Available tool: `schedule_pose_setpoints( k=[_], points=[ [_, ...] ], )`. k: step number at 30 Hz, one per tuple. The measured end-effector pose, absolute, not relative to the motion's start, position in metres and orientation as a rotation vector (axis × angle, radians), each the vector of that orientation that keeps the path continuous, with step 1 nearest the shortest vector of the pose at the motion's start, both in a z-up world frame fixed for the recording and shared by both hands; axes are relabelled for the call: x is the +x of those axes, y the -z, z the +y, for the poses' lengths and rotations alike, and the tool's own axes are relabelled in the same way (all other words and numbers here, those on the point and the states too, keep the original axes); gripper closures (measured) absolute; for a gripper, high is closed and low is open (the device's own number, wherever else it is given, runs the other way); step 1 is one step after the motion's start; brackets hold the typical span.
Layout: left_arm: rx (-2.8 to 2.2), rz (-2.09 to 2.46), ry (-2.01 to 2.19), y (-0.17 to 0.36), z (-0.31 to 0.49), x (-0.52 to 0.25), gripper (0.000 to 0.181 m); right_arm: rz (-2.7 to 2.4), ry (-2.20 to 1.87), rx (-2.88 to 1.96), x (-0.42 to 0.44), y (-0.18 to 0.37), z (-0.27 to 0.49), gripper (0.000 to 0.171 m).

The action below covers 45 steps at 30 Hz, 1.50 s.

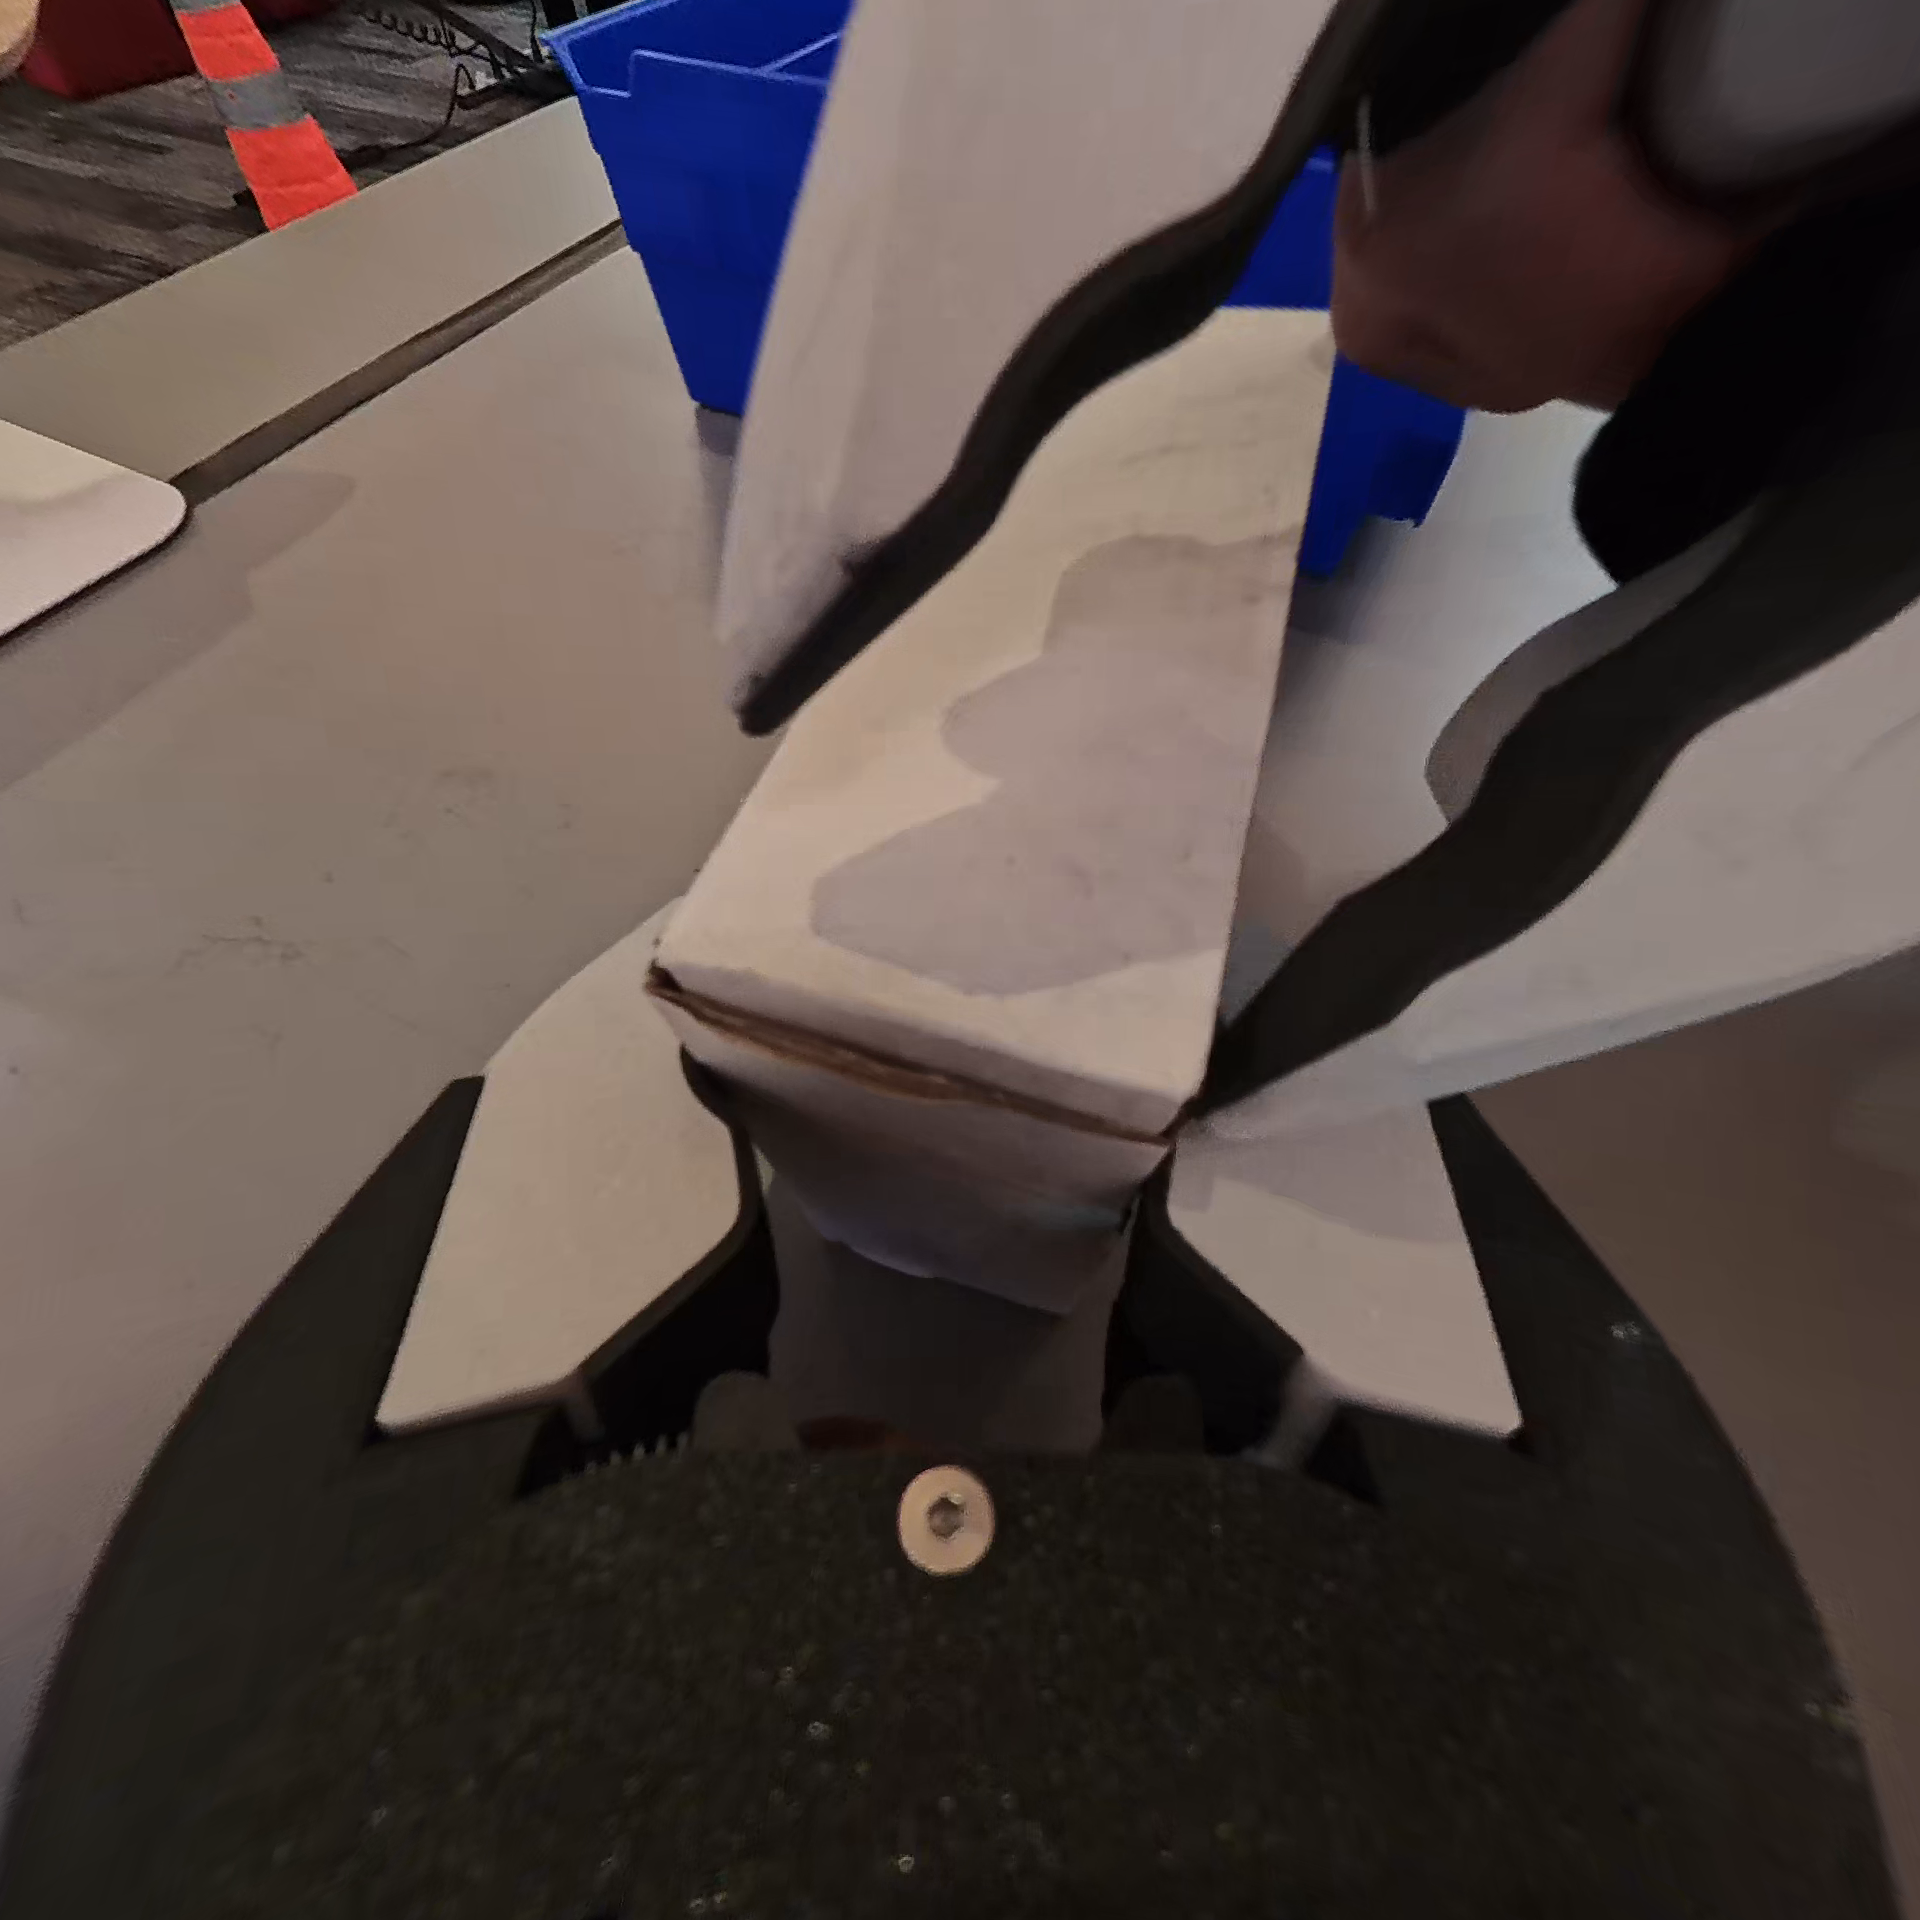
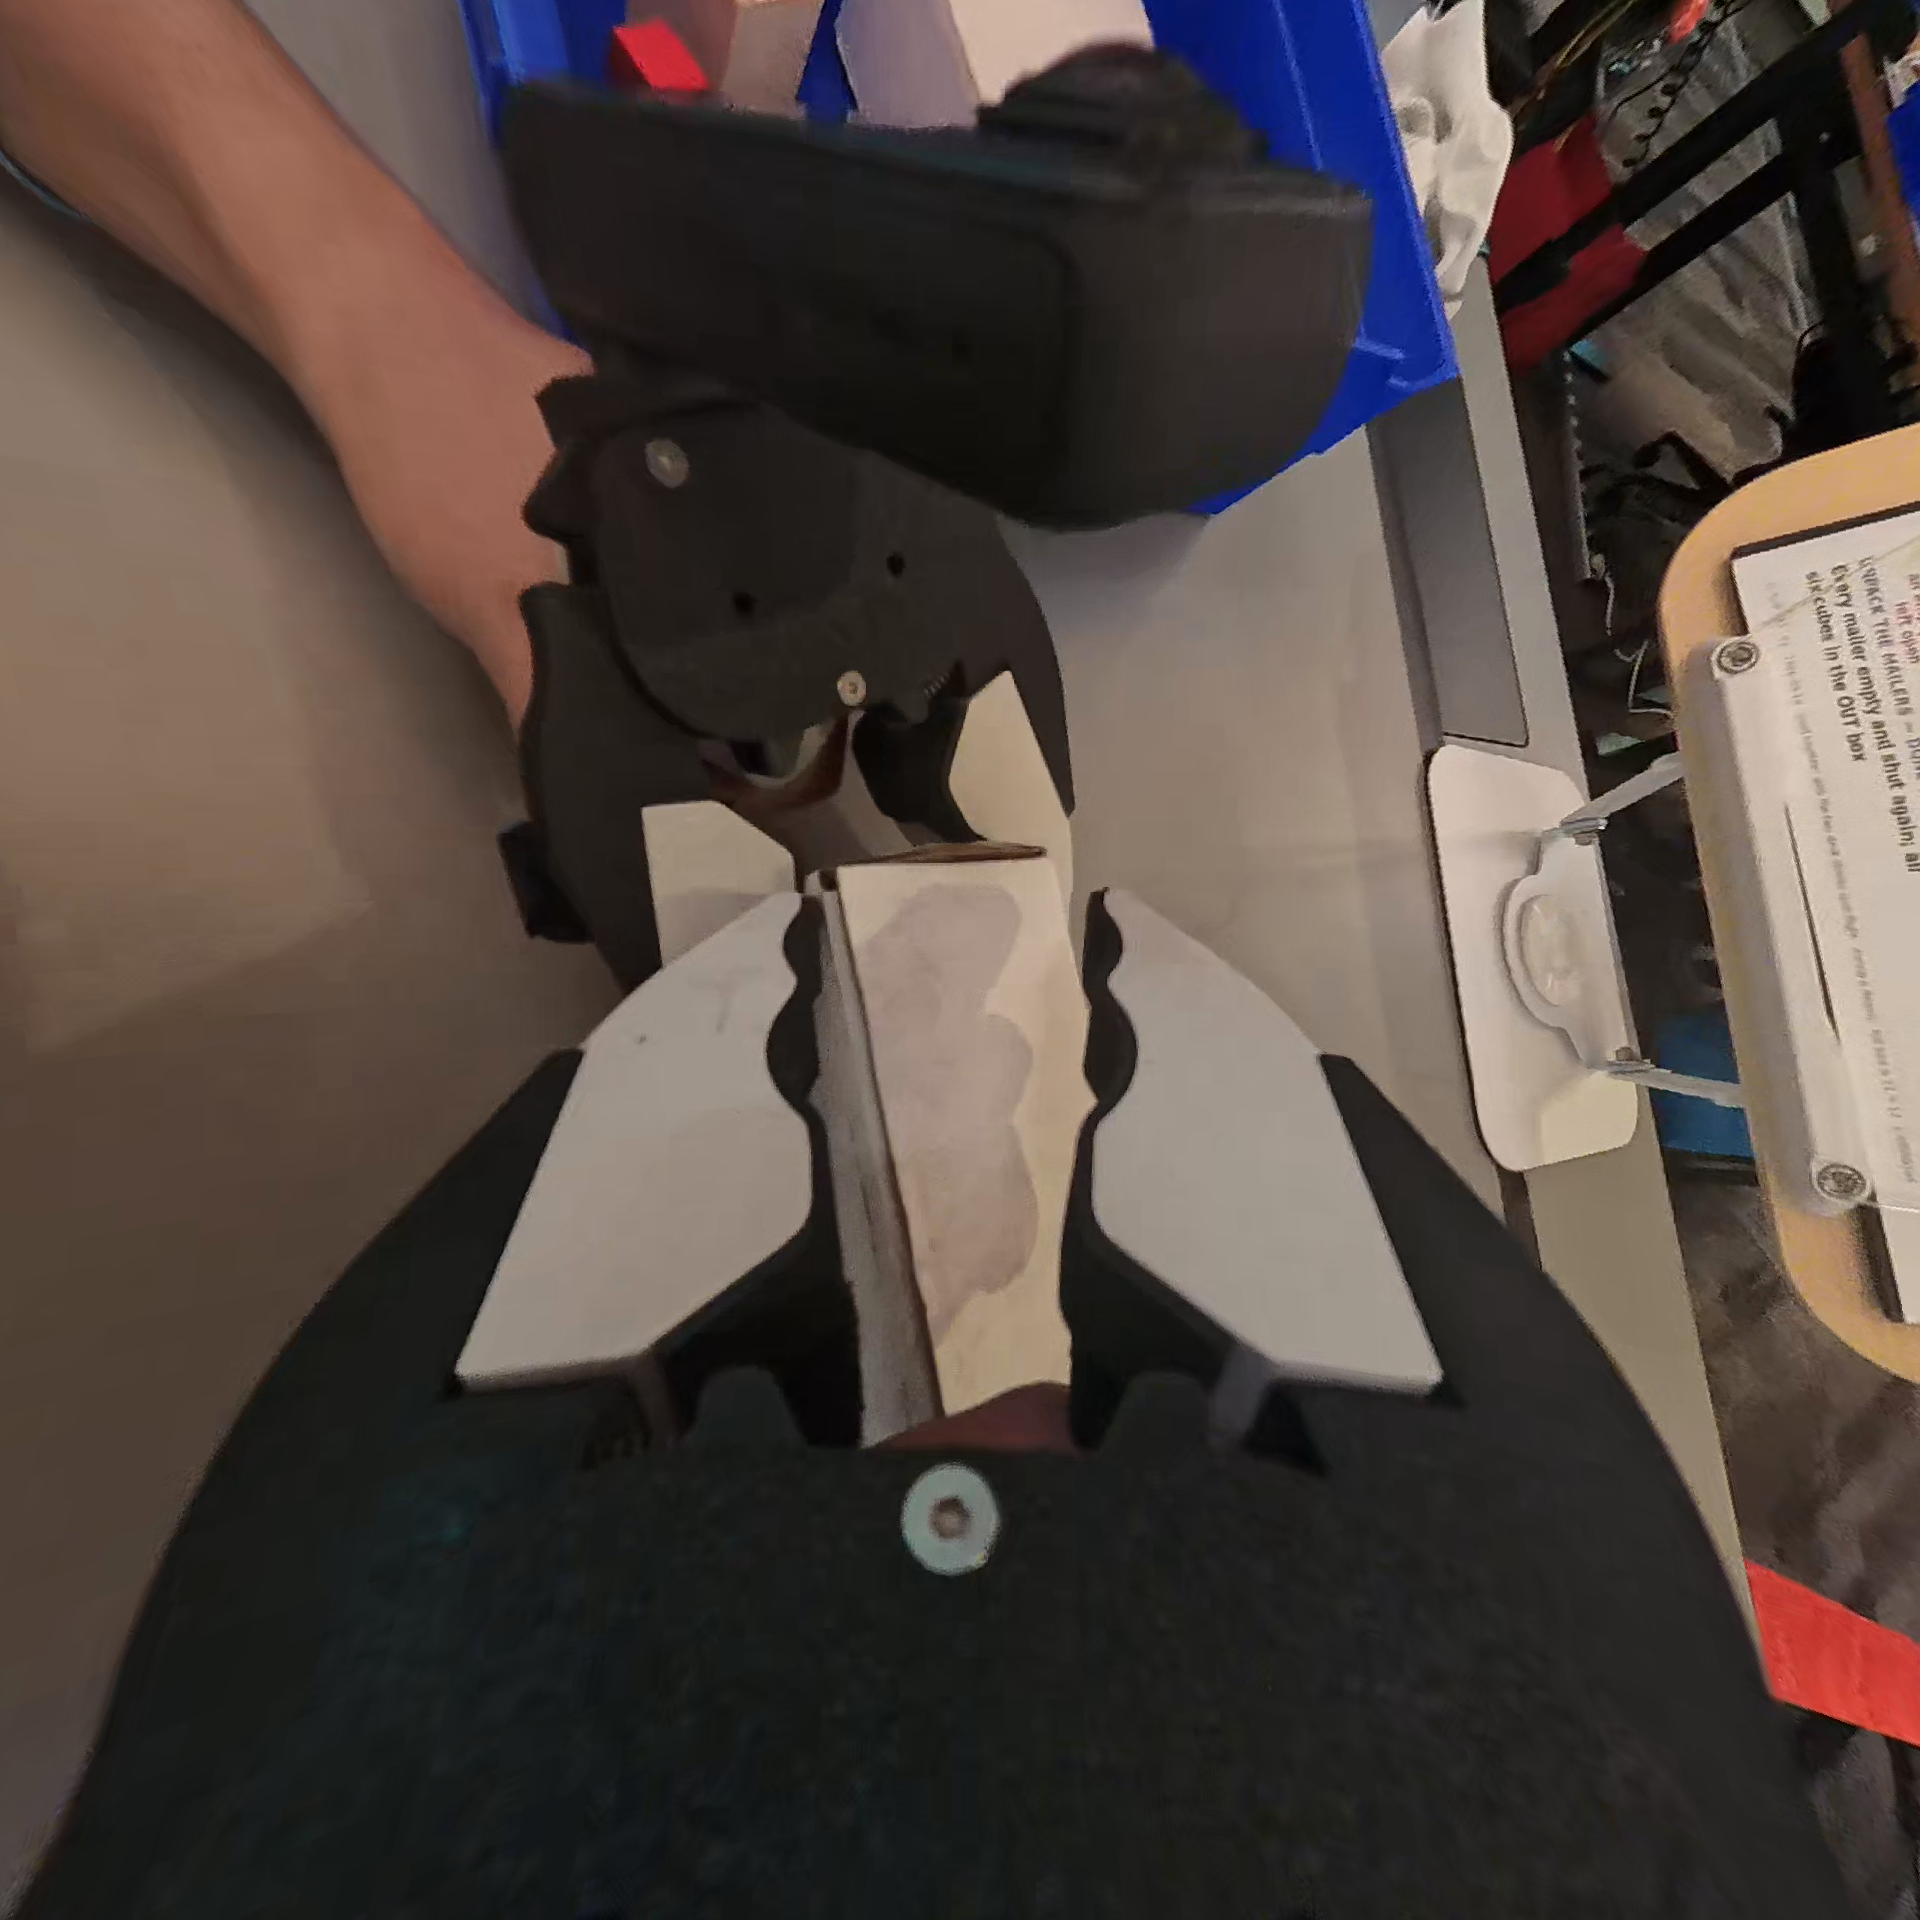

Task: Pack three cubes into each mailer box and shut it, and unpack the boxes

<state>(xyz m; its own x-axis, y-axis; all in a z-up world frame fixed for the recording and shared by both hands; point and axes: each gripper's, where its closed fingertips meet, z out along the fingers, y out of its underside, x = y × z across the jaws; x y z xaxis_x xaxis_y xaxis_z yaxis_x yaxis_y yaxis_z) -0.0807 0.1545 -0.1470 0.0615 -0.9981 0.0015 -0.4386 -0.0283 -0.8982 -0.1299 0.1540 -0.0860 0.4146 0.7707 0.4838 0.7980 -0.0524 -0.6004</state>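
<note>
**Left wrist view: white mailer box held between two grippers**

A long, narrow white cardboard mailer box, smudged grey, fills the frame centre, above the table. It looks light, stiff and crushable; best gripped across its narrow sides. The left gripper clamps its near end. The right gripper straddles it, jaws slightly apart. A blue bin sits top centre.

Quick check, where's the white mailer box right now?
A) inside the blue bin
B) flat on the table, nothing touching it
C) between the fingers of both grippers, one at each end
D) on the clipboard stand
C: the mailer box sits between the fingers of the left gripper at its near end, while the right gripper straddles the other end; the blue bin stands behind it.
</note>
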Motion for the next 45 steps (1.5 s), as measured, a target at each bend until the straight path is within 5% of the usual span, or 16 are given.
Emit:
schedule_pose_setpoints(
  k=[16,19,37,39,40,41,42,45],
  points=[
    [-1.551,1.491,0.886,0.148,0.153,-0.080,0.099,-1.274,0.264,-1.715,-0.120,0.056,0.161,0.113],
    [-1.544,1.495,0.881,0.148,0.152,-0.080,0.099,-1.322,0.239,-1.738,-0.121,0.066,0.148,0.127],
    [-1.539,1.515,0.889,0.149,0.152,-0.081,0.099,-1.241,0.397,-1.917,0.000,0.065,0.130,0.114],
    [-1.529,1.520,0.867,0.150,0.152,-0.083,0.099,-1.202,0.469,-1.813,-0.001,0.049,0.136,0.121],
    [-1.511,1.541,0.873,0.150,0.149,-0.083,0.099,-1.156,0.550,-1.747,0.001,0.036,0.142,0.134],
    [-1.454,1.596,0.893,0.150,0.138,-0.082,0.099,-1.091,0.649,-1.637,0.004,0.016,0.149,0.166],
    [-1.421,1.606,0.873,0.149,0.133,-0.081,0.099,-1.061,0.650,-1.593,0.004,0.005,0.151,0.167],
    [-1.545,1.501,0.849,0.150,0.143,-0.080,0.099,-1.080,0.465,-1.788,-0.002,0.020,0.150,0.133]
  ],
)
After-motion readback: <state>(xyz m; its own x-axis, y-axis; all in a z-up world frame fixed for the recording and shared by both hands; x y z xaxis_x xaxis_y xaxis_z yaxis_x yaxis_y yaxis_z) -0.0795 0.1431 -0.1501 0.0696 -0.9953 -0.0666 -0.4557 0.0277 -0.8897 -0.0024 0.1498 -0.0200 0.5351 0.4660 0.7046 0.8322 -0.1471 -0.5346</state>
